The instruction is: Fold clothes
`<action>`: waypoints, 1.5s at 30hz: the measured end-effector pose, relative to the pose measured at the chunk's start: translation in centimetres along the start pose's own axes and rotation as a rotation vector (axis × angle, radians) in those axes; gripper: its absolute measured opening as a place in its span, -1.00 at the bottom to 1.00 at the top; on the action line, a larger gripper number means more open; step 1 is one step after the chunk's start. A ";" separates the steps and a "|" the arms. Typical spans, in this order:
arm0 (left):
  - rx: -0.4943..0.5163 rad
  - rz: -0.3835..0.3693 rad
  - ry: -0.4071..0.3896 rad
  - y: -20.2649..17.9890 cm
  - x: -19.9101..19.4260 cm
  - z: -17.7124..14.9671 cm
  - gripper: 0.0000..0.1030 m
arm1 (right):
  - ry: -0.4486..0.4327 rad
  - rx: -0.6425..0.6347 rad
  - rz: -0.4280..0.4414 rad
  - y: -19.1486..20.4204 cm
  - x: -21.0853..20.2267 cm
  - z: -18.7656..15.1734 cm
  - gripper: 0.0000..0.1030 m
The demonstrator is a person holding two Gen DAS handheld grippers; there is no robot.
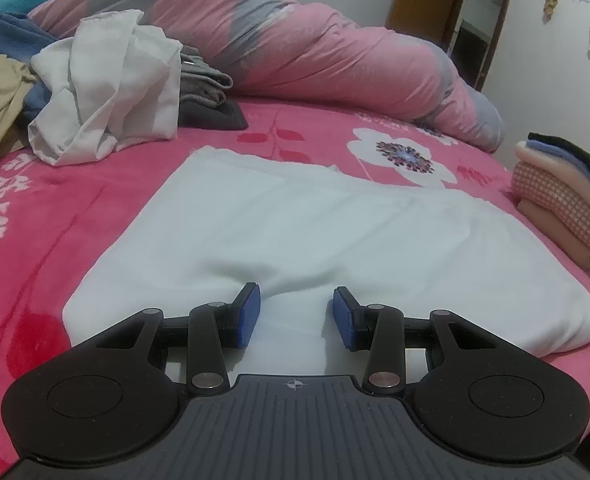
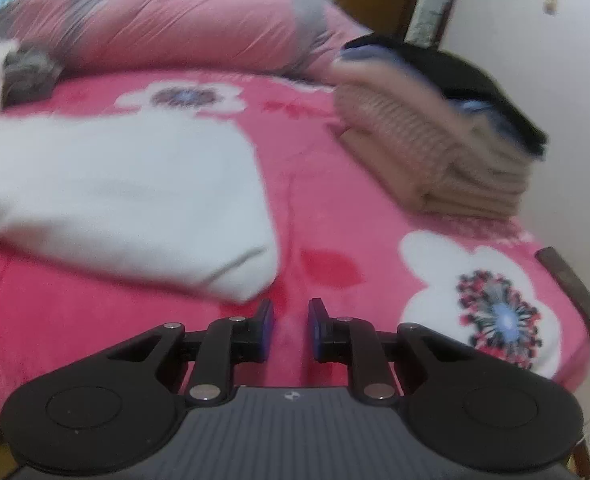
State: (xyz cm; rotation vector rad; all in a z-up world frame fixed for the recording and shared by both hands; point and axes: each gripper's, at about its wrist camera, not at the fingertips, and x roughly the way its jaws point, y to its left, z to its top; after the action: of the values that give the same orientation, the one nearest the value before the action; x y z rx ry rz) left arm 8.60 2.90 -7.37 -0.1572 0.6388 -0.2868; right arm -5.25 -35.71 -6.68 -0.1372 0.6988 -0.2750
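Under left claw (image 1: 295, 316): white garment (image 1: 295, 224)

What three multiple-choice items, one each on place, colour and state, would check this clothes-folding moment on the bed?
1. Where is the folded stack?
A. right of the white garment
B. on top of it
C. on the floor

2. What colour is the stack's top piece?
A. white
B. black
C. green

3. What is between the right gripper pads?
A. the white garment
B. a sock
C. nothing

Answers: 1 A, the left wrist view shows it beside the garment's right edge; 2 B, dark cloth caps it; 3 C, only the pink bedspread shows in the gap.
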 end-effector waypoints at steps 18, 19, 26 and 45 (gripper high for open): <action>0.075 0.019 -0.142 -0.8 -3.1 0.2 0.05 | -0.232 0.046 -0.024 2.4 -2.8 1.5 -0.60; 0.091 -0.002 -0.162 -1.3 -3.6 0.3 0.07 | -0.274 0.040 0.038 3.9 -3.0 1.9 -0.61; 0.314 -0.163 -0.120 -7.8 -1.9 -2.0 -0.04 | -0.423 -0.100 0.385 16.9 -1.5 2.9 -0.62; 0.002 0.082 -0.172 4.3 -5.2 -1.2 -0.03 | -0.238 0.362 0.052 0.4 0.1 -1.0 -0.79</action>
State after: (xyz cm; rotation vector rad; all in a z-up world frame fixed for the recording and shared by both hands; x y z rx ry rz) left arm 4.85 8.49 -6.35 -0.1518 0.4729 -0.1927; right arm -5.73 -35.42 -7.62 0.1905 0.4073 -0.3247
